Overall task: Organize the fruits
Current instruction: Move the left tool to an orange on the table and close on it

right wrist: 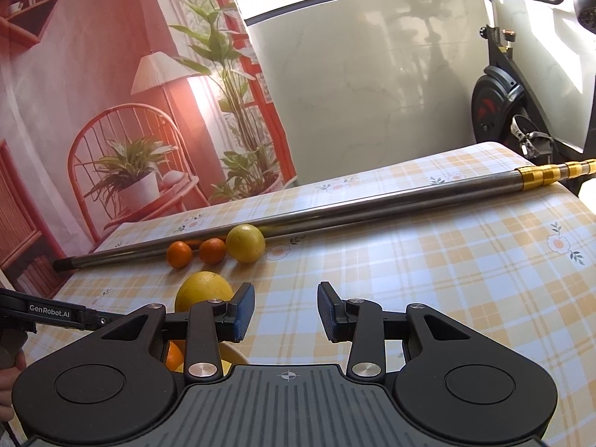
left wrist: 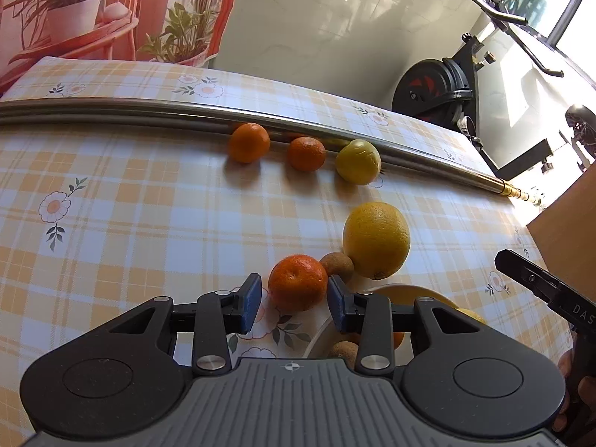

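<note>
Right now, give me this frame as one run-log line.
left tongs: open, straddling mandarin | right tongs: open, empty | bowl: partly filled | loose fruit by pole

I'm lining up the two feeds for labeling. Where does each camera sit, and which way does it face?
Left wrist: sits behind the left tongs, looking across the checked table at a mandarin between the open jaws; the right tongs' arm and a bit of hand show at the right edge.
Right wrist: sits behind the right tongs, open over bare cloth, facing the metal pole; the left tongs' arm shows at the left.
Shared: pole, two small mandarins beside a yellow-green fruit, the large yellow citrus, exercise bike.
</note>
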The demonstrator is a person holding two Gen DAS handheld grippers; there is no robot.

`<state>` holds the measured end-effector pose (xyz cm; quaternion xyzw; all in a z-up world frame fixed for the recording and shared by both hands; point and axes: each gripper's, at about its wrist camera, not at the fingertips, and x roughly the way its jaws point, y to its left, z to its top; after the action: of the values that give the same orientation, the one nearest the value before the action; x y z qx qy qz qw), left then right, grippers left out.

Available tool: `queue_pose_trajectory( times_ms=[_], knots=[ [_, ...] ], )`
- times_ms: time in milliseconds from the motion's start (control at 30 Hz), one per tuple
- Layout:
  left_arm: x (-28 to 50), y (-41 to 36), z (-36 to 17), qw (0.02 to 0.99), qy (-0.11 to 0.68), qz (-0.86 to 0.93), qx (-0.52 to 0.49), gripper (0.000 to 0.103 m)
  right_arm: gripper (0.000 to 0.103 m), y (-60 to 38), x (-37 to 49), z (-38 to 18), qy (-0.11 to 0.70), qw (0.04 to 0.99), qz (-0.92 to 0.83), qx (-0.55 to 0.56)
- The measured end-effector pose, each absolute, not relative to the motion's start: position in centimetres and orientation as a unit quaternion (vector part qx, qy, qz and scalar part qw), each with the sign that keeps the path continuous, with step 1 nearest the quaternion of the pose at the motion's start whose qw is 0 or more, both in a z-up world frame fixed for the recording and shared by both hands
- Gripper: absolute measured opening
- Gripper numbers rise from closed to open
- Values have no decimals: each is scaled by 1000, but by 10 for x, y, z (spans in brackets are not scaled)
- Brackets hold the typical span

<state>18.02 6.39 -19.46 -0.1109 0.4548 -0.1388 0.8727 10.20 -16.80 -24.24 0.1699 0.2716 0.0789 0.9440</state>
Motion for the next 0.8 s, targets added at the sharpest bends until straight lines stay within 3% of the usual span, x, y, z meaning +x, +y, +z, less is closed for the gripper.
queue_pose_trajectory(
  times_ms=[467, 800],
  knots=[
    [187, 60, -215, 872, 455, -140, -113, 40, 36, -166, 109, -253, 286, 938, 79, 178],
    [167, 63, -181, 901, 411, -115, -80, 40, 36, -164, 111, -253, 292, 937, 78, 174]
  ],
)
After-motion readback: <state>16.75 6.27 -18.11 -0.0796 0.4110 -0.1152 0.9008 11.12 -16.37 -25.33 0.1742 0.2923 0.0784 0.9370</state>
